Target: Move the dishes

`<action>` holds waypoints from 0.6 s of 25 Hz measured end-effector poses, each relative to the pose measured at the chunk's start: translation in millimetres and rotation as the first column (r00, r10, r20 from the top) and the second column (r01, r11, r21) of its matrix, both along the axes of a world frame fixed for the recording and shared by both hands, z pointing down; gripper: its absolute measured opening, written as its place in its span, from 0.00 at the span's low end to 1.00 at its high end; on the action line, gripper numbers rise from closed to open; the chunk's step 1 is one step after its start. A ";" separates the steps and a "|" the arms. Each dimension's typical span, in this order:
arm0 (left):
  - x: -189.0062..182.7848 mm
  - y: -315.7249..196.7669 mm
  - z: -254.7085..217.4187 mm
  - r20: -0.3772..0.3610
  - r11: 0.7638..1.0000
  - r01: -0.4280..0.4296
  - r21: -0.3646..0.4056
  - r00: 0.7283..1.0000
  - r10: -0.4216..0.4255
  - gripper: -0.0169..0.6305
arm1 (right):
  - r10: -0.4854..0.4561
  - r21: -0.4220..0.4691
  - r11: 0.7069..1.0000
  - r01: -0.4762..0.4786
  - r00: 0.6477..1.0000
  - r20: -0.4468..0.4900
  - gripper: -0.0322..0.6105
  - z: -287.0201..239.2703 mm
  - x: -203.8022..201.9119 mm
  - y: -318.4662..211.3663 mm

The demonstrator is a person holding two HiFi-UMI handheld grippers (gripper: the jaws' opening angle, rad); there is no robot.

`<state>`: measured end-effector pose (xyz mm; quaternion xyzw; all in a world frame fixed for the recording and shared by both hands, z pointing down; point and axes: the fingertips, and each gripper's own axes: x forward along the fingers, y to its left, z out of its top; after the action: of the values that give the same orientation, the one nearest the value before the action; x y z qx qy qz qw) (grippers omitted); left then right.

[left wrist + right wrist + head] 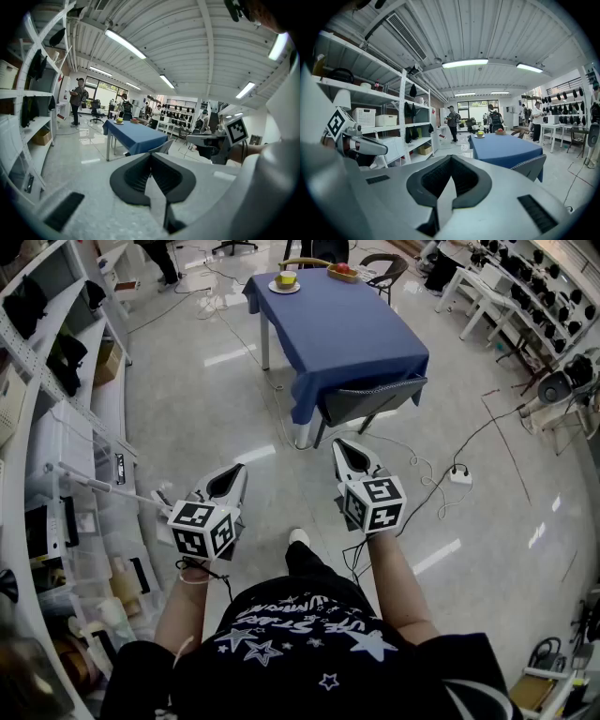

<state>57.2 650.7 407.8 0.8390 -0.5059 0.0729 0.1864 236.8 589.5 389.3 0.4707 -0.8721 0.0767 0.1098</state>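
Two empty grippers, well apart from the blue table point(361, 338)
The left gripper point(238, 470) and the right gripper point(343, 443) had jaws pressed together; the dishes point(285, 283) stood on the table's far end.

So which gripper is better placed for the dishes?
Right, marginally: the right gripper points at the blue table; the left gripper is off toward the shelves. Both shut, empty, far away.

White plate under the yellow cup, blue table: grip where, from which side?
Probably the plate's rim, pinched top and bottom: the yellow cup fills its middle, leaving only the flat edge free. Come from the blue table's left side in the head view; the plate sits near that far corner, and a chair blocks the near end.
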 end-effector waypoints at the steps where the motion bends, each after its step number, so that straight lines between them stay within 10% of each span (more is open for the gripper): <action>1: -0.7 0.2 0.0 -0.005 1.000 0.001 -0.002 1.000 -0.001 0.06 | -0.001 0.001 1.000 0.001 1.000 -0.002 0.05 -0.8 -1.0 0.4; 15: -3.3 -0.8 11.3 -0.017 1.000 -0.006 0.013 1.000 0.006 0.06 | 0.000 -0.047 0.999 0.002 0.999 0.050 0.05 18.9 -6.2 -3.7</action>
<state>53.9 650.0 419.1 0.8423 -0.5022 0.0633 0.1851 230.6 585.8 408.3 0.4653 -0.8728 0.1090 0.0989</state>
